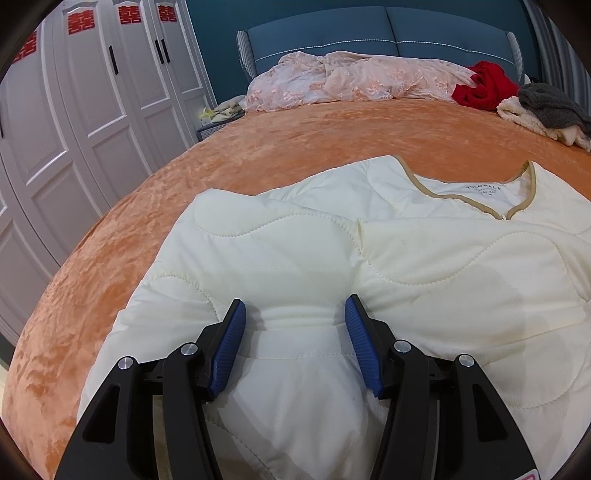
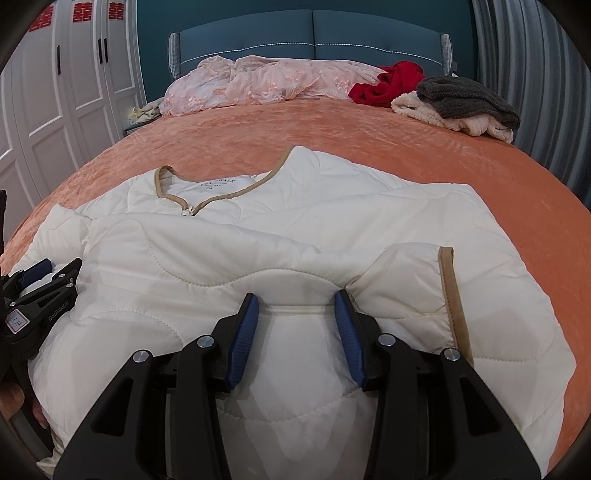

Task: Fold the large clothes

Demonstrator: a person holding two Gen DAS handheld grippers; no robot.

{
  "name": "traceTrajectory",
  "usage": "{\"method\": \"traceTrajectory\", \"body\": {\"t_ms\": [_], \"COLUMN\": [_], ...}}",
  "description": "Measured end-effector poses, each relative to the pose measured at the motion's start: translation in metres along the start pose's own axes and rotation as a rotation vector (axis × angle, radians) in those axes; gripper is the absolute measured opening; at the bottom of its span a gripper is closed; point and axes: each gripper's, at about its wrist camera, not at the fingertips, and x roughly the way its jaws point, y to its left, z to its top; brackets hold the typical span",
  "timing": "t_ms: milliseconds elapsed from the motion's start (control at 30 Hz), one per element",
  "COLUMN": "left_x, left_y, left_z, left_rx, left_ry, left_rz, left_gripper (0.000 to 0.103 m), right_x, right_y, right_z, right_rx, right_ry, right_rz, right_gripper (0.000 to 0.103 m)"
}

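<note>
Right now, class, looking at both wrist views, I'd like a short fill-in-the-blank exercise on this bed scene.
1. The cream quilted jacket lies on an ____ bedspread.
2. The jacket's neckline is trimmed in ____.
3. The left gripper and right gripper each have their jaws ____ around a bunch of jacket fabric.
4. A grey garment sits beside a ____ one near the headboard.

Missing words: orange; tan; open; red

The left gripper sits with jaws spread on the cream quilted jacket; a raised ridge of fabric lies between its 2 blue pads, the tan-trimmed collar ahead
</note>
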Motion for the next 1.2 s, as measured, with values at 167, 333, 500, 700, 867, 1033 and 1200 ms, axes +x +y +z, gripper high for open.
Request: {"method": "traceTrajectory", "body": {"t_ms": [167, 333, 500, 700, 867, 1033, 1200], "left_x": [-0.001, -0.001, -0.008, -0.021, -0.032, -0.049, -0.036], "left_y": [0.000, 0.001, 0.014, 0.023, 0.040, 0.062, 0.080], "left_z": [0.001, 0.005, 0.006, -0.002, -0.006, 0.016, 0.074], "left_rx": [0.004, 0.012, -0.037, -0.069, -0.121, -0.119, -0.111], "left_ry": [0.001, 0.024, 0.064, 0.083, 0.100, 0.103, 0.084], "left_rz": [0.006, 0.007, -0.032, -0.038, -0.084, -0.116, -0.167], "left_gripper": [0.054, 0.054, 0.064, 0.078, 0.081, 0.080, 0.080], "right_x": [0.000, -0.001, -0.001, 0.000, 0.000, -0.026, -0.034], "right_y": [0.000, 0.000, 0.003, 0.003, 0.005, 0.019, 0.058], "right_z": [0.001, 0.004, 0.008, 0.007, 0.008, 0.025, 0.086], "right_rx": [-0.001, 0.001, -0.012, 0.000, 0.000, -0.049, -0.085], "right_ry": [0.000, 0.014, 0.036, 0.042, 0.048, 0.032, -0.002], "right_rz": [-0.004, -0.008, -0.026, -0.014, -0.017, 0.014, 0.180], "right_gripper": [0.041, 0.041, 0.043, 0.043, 0.044, 0.044, 0.059]}}
